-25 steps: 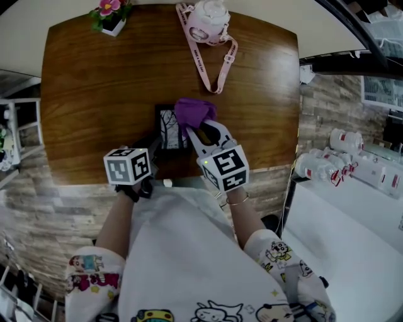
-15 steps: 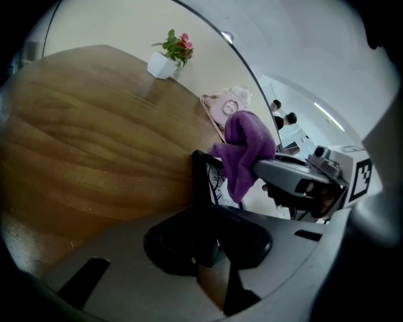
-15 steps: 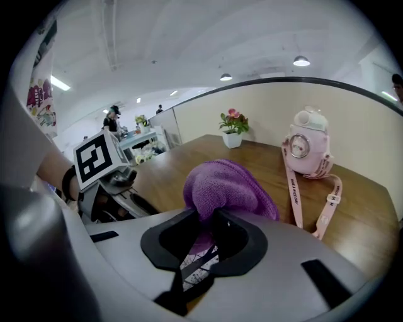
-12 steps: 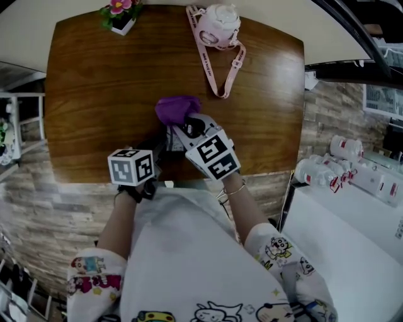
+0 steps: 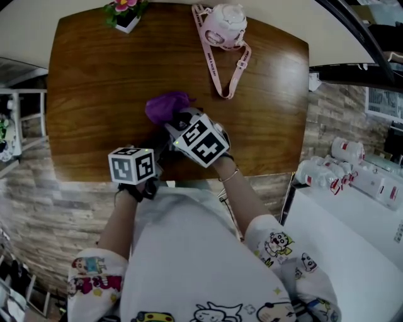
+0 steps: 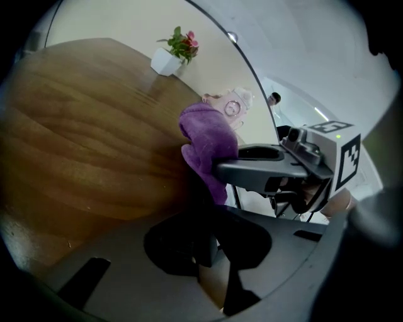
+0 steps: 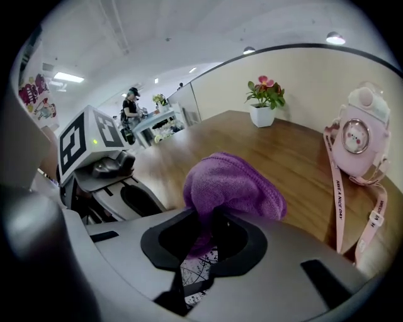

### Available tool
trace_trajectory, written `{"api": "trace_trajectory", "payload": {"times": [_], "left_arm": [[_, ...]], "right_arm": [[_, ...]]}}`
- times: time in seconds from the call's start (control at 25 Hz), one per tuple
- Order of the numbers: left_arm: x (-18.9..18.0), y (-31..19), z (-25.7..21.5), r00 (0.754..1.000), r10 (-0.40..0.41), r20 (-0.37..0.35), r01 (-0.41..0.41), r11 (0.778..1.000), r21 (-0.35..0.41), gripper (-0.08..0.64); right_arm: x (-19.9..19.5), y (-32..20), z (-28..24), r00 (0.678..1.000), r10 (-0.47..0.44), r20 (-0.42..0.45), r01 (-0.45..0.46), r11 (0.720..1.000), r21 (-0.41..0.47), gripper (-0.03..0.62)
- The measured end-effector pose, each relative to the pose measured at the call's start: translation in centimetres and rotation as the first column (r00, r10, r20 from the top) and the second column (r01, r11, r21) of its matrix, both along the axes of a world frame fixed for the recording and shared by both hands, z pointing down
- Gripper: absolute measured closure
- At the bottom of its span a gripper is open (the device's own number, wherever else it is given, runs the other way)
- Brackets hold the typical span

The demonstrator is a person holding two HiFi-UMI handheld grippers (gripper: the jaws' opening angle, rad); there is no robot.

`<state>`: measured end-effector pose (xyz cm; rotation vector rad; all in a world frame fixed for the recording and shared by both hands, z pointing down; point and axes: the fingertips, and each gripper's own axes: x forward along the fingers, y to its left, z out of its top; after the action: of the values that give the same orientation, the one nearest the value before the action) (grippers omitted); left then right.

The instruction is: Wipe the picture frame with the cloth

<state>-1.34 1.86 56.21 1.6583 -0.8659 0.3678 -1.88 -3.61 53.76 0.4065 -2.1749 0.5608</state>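
On one table (image 5: 94, 94): one frame (image 7: 196, 272) tight in left fingers (image 7: 116, 188), one cloth (image 5: 165, 105) tight in right fingers (image 6: 252, 168).

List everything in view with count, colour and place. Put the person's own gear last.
table: one, brown wood, under everything.
picture frame: one, dark edge, near the table's front edge, mostly hidden.
cloth: one, purple, over the picture frame.
potted plant: one, pink flowers, white pot, far corner.
water bottle: one, pink with strap, far edge.
bottles: several, white with red, beside the table.
left gripper: one, grey, shut on the picture frame.
right gripper: one, grey, shut on the cloth.
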Motion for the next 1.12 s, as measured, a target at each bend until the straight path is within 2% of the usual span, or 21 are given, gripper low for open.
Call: {"api": "trace_trajectory", "payload": {"times": [0.12,0.52,1.12], "left_arm": [[-0.1,0.0,0.1,1.0,0.0,-0.007,0.0,1.0,-0.005,0.499],[-0.1,0.0,0.0,1.0,-0.016,-0.025,0.016,1.0,-0.014,0.501],[-0.1,-0.1,0.1,1.0,-0.017,-0.023,0.017,1.0,-0.015,0.502]], "right_arm": [[0.0,-0.3,0.5,1.0,0.027,0.001,-0.027,0.999,-0.038,0.541],[1.1,-0.5,0.7,0.996,0.081,-0.028,-0.082,0.995,-0.06,0.541],[6.1,-0.7,1.2,0.98,0.148,-0.132,-0.151,0.988,-0.016,0.543]]}}
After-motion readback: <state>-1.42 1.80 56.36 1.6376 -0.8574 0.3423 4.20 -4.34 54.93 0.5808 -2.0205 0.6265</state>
